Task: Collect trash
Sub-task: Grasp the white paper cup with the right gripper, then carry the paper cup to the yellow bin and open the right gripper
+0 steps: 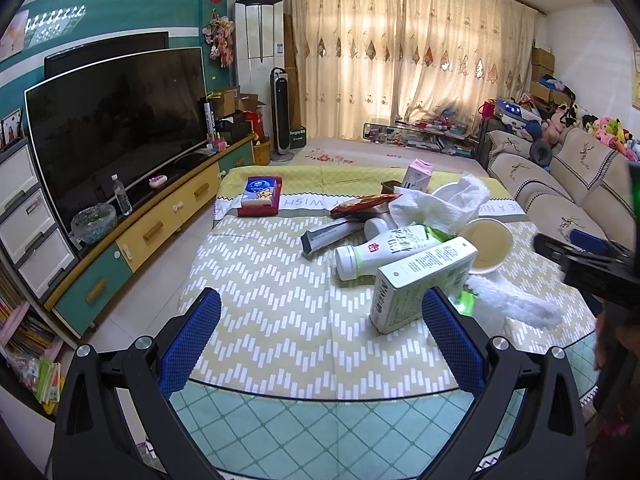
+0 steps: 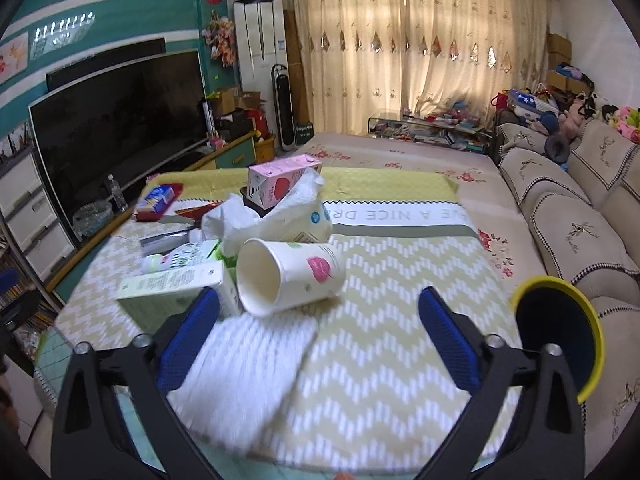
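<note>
Both held wide apart over the zigzag tablecloth (image 1: 260, 300), gripping nothing: left gripper (image 1: 320, 336) and right gripper (image 2: 320, 332). Just ahead of the right gripper, a paper cup (image 2: 288, 276) on its side, crumpled tissue (image 2: 264, 216) and pink carton (image 2: 276, 184) behind. Touching the left gripper's right finger, a green carton (image 1: 420, 280); beyond, a white bottle (image 1: 384, 248). Far left, a red tissue box (image 1: 260, 196).

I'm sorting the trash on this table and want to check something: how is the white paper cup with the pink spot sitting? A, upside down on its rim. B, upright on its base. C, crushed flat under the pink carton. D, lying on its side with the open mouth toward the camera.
D: the paper cup lies tipped over on the table cover, and its hollow inside faces the right wrist camera.
</note>
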`<state>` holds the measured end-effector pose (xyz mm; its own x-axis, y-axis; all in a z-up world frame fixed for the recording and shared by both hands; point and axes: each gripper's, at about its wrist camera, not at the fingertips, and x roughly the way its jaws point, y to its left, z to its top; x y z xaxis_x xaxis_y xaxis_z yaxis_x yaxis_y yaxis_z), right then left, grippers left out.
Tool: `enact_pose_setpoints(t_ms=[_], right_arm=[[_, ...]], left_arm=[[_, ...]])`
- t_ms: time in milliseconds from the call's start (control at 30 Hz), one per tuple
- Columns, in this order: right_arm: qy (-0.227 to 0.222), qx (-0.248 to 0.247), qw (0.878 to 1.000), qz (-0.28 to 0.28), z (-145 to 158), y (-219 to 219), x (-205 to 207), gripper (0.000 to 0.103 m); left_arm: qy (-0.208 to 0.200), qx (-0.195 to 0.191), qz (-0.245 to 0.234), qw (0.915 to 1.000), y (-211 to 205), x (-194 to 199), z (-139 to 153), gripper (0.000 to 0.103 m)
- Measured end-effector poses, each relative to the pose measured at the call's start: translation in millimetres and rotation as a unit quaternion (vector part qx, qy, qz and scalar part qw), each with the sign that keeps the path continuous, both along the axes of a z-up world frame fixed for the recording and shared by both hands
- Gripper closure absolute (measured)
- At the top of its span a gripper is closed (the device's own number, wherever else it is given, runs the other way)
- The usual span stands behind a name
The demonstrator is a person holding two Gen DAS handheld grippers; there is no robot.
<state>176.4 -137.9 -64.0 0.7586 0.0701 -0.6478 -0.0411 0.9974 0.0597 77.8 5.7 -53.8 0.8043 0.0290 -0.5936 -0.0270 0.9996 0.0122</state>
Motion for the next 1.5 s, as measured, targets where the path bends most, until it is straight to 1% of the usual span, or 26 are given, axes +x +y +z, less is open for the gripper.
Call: enact_pose_setpoints(t_ms=[33,100,133,167,267,333,367,433,467,533,567,600,633,867,1100,1200,1300,1400,1500], right_arm=[[0.009,0.0,1.0,0.001,-6,2,9,0.03],[0.027,-0.003,1.0,0.001,-15,4,25,0.032],[0.036,-0.004,0.999,0.002,-20,6,32,0.036],[0.039,-0.005,0.999,0.002,-23,7,36,0.037],[0.047,-0.011,0.999,0.001,-31,9,45,0.048],[0.048,-0.011,0.999,0.002,-32,8,49,0.06],[0.047,-0.009,0.999,0.002,-32,7,50,0.062],[0.046,-0.005,0.999,0.0,-32,4,51,0.072],[0.043,-0.003,0.999,-0.004,-32,1,51,0.074],[0.037,-0.003,0.999,-0.01,-32,-2,53,0.085],[0.034,0.001,0.999,-0.014,-31,-6,54,0.088],[0.034,0.006,0.999,-0.016,-30,-10,54,0.095],[0.032,0.014,0.999,-0.017,-29,-13,53,0.098],[0.033,0.047,0.998,-0.021,-23,-37,43,0.098],[0.02,0.071,0.996,-0.048,-11,-74,20,0.098],[0.008,0.073,0.995,-0.074,-5,-97,8,0.098],[-0.001,0.072,0.991,-0.113,0,-130,-1,0.098],[-0.001,0.067,0.984,-0.163,-2,-168,-10,0.098],[0.012,0.061,0.976,-0.211,-10,-205,-16,0.098]], left_arm=[[0.001,0.0,0.001,1.0,1,4,-1,0.004],[0.002,-0.001,0.001,1.0,3,8,-4,0.004],[0.003,-0.001,0.001,1.0,4,11,-6,0.004],[0.003,-0.001,0.001,1.0,4,14,-8,0.004],[0.007,-0.001,-0.001,1.0,6,21,-12,0.004],[0.01,-0.004,-0.004,0.9999,6,26,-16,0.004],[0.011,-0.005,-0.005,0.9999,5,28,-17,0.004],[0.014,-0.007,-0.008,0.9998,4,32,-20,0.004],[0.015,-0.009,-0.011,0.9998,3,34,-22,0.004],[0.017,-0.01,-0.015,0.9997,1,38,-23,0.004],[0.018,-0.011,-0.018,0.9996,-1,39,-24,0.004],[0.018,-0.011,-0.021,0.9995,-2,40,-25,0.004],[0.018,-0.012,-0.025,0.9995,-4,41,-25,0.004],[0.007,-0.01,-0.043,0.999,-19,43,-21,0.004],[0.0,-0.018,-0.056,0.9983,-27,41,-16,0.004],[-0.001,-0.02,-0.064,0.9977,-33,41,-15,0.004],[-0.005,-0.019,-0.074,0.997,-43,40,-14,0.004],[-0.005,-0.02,-0.085,0.9962,-53,40,-14,0.004],[-0.005,-0.018,-0.094,0.9954,-64,42,-15,0.004]])
